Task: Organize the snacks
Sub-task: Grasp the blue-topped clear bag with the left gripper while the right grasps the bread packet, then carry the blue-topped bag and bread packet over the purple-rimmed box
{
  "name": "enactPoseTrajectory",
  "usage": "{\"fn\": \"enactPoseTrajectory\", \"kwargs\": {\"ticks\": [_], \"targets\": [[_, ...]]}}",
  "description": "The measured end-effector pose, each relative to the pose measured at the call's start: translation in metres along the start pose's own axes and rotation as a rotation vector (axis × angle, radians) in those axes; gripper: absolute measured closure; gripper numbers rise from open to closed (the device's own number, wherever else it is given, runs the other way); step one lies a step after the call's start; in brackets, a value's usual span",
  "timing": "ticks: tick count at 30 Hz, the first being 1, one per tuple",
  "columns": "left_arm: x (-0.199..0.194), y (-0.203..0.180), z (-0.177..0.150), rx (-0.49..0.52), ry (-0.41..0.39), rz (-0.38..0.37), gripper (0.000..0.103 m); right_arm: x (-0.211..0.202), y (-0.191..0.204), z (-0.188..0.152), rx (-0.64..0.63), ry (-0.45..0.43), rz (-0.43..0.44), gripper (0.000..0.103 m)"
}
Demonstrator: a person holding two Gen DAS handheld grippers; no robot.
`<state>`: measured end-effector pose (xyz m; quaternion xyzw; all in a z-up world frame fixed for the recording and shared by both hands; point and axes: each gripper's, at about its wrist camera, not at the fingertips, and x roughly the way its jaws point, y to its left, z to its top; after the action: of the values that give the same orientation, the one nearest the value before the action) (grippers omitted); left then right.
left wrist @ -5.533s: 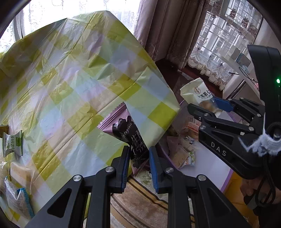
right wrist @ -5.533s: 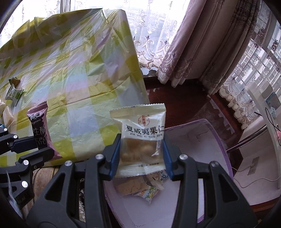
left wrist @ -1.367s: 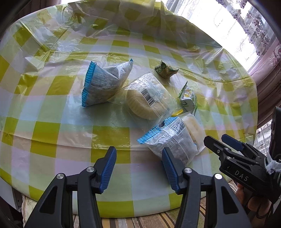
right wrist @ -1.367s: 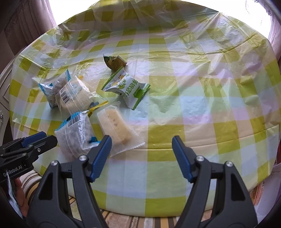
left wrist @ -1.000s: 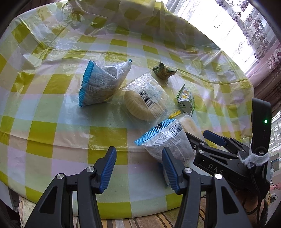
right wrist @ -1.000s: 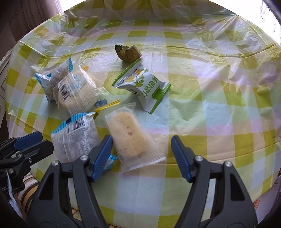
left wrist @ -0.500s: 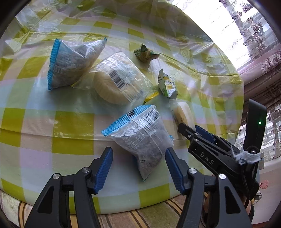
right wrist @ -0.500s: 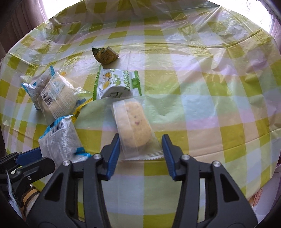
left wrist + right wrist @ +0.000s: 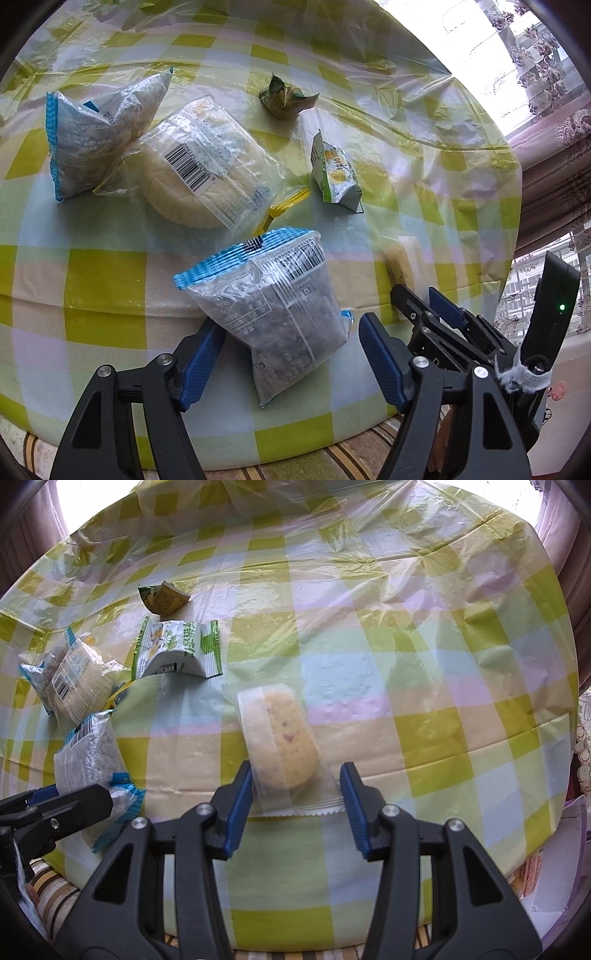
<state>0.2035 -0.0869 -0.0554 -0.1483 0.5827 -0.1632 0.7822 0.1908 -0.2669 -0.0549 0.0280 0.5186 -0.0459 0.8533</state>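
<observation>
On the green checked tablecloth [image 9: 110, 295], a clear blue-edged packet of dark snack [image 9: 273, 306] lies between the fingers of my left gripper [image 9: 291, 354]. Its jaws are opening and the pads do not press on it. My right gripper [image 9: 295, 805] is shut on the near end of a clear-wrapped yellow cake [image 9: 284, 746], which is tilted onto its edge. The left wrist view shows that cake [image 9: 402, 258] at the right gripper [image 9: 424, 301]. The left gripper [image 9: 74, 797] shows at lower left beside the dark packet [image 9: 88, 753].
Farther back lie a round pale cake in a barcoded bag [image 9: 199, 177], a second blue-edged packet [image 9: 96, 133], a green-white packet [image 9: 334, 173] and a crumpled green wrapper [image 9: 284, 98]. A striped rug [image 9: 332, 458] runs below the table's edge. A lilac bin rim [image 9: 576, 805] is at right.
The left gripper came in over the dark packet and its jaws widened. The right jaws closed on the wrapped cake and carried it right, away from the green-white packet.
</observation>
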Motion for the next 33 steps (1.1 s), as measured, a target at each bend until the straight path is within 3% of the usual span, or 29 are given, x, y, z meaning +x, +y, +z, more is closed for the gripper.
{"fn": "enactPoseTrajectory", "kwargs": {"ticks": [5, 9, 12, 14, 20, 22, 24, 25, 26, 33], "targets": [[0.008, -0.016, 0.004, 0.088, -0.032, 0.116, 0.028, 0.000, 0.001, -0.001, -0.002, -0.003, -0.011, 0.048], [0.013, -0.025, 0.003, 0.161, -0.058, 0.203, 0.041, 0.001, 0.000, -0.001, 0.000, -0.006, -0.045, 0.035], [0.011, -0.025, 0.000, 0.182, -0.063, 0.198, 0.053, 0.003, -0.002, 0.001, 0.011, -0.001, -0.070, 0.025], [0.010, -0.025, -0.001, 0.191, -0.071, 0.204, 0.054, 0.004, -0.003, 0.002, 0.019, 0.003, -0.083, 0.019], [0.002, -0.026, -0.006, 0.198, -0.097, 0.193, 0.055, 0.008, -0.011, 0.002, 0.055, 0.012, -0.035, 0.018], [-0.001, -0.027, -0.007, 0.202, -0.107, 0.188, 0.055, 0.008, -0.009, 0.002, 0.050, 0.008, -0.030, 0.021], [-0.002, -0.028, -0.008, 0.205, -0.112, 0.182, 0.055, 0.006, -0.006, 0.001, 0.033, -0.007, -0.018, 0.036], [-0.003, -0.029, -0.008, 0.207, -0.112, 0.182, 0.055, 0.004, -0.004, 0.001, 0.023, -0.016, -0.012, 0.052], [-0.003, -0.029, -0.008, 0.208, -0.113, 0.181, 0.055, 0.002, 0.000, 0.001, 0.013, -0.022, -0.013, 0.056], [-0.008, -0.037, -0.010, 0.237, -0.127, 0.165, 0.055, -0.008, -0.008, -0.003, 0.043, -0.043, -0.020, 0.064]]}}
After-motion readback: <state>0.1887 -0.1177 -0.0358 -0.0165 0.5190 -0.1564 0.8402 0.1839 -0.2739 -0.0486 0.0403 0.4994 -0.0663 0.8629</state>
